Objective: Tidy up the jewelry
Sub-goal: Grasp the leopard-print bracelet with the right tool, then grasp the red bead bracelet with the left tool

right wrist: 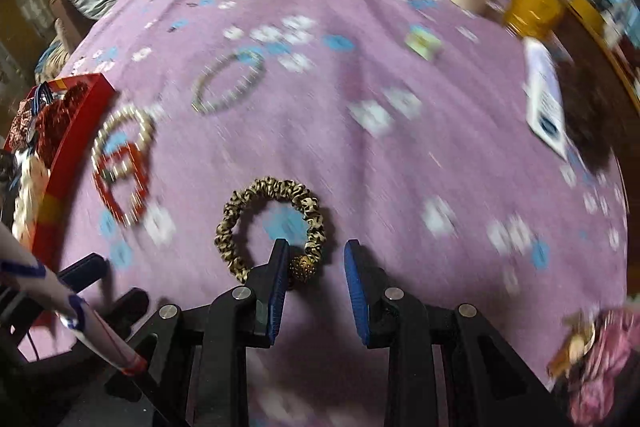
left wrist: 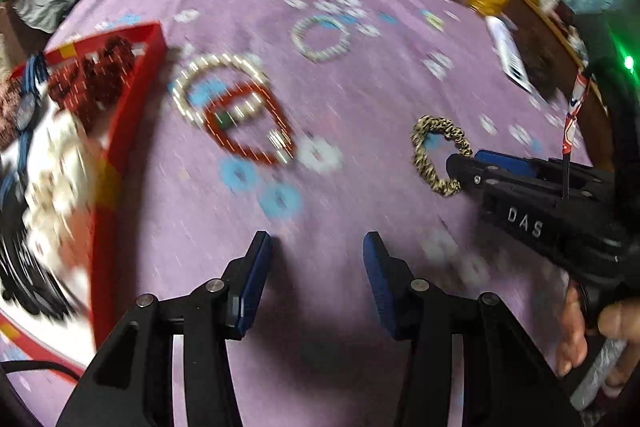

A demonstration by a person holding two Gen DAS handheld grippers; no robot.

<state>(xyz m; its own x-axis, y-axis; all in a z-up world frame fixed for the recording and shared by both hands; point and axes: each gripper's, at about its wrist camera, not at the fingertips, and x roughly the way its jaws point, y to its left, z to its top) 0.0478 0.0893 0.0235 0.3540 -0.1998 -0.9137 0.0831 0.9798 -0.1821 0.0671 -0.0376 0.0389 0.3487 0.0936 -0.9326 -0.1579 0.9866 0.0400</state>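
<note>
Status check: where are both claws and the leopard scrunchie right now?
Left claw open, empty, over bare cloth. Right claw open, straddling the leopard scrunchie, not gripping. Scrunchie flat on the purple cloth. Nothing in the way.

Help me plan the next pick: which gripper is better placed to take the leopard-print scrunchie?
Right. The right gripper is open, at the leopard-print scrunchie's near edge, by its gold bead. The left gripper is over bare purple cloth, farther away.

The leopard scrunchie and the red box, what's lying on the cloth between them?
In both views, two bracelets lie there overlapping: a red bead bracelet and a cream bead bracelet, beside the red box, left of the leopard scrunchie.
</note>
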